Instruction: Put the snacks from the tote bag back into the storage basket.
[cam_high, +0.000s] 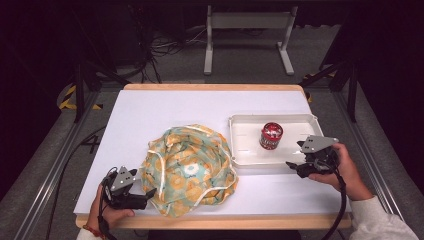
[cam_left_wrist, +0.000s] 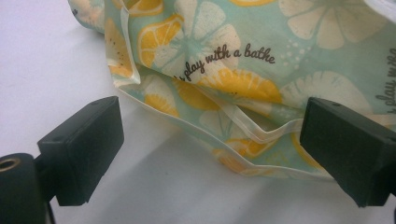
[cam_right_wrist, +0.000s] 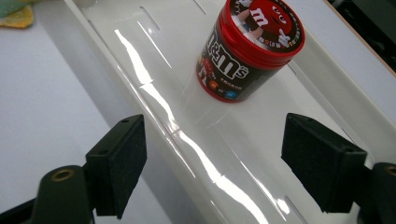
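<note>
A crumpled cloth bag (cam_high: 189, 169) printed with lemon slices on mint green lies in a heap at the front middle of the white table. My left gripper (cam_high: 145, 196) is at its front left edge, open, and the bag's (cam_left_wrist: 243, 84) hem and white strap lie between and just past the two jaws. A red-lidded M&M's tub (cam_high: 271, 135) stands upright in a white tray (cam_high: 240, 147) on the right. My right gripper (cam_high: 294, 168) hovers at the tray's front right corner, open, with the tub (cam_right_wrist: 250, 49) ahead of its jaws and apart from them.
The white tray (cam_right_wrist: 154, 88) has slotted walls and a glossy floor. Bare white tabletop (cam_high: 165, 107) stretches behind the bag and left of it. A wooden edge (cam_high: 210, 221) runs along the table's front. Beyond the table are a grey stand (cam_high: 247, 37) and cables on the floor.
</note>
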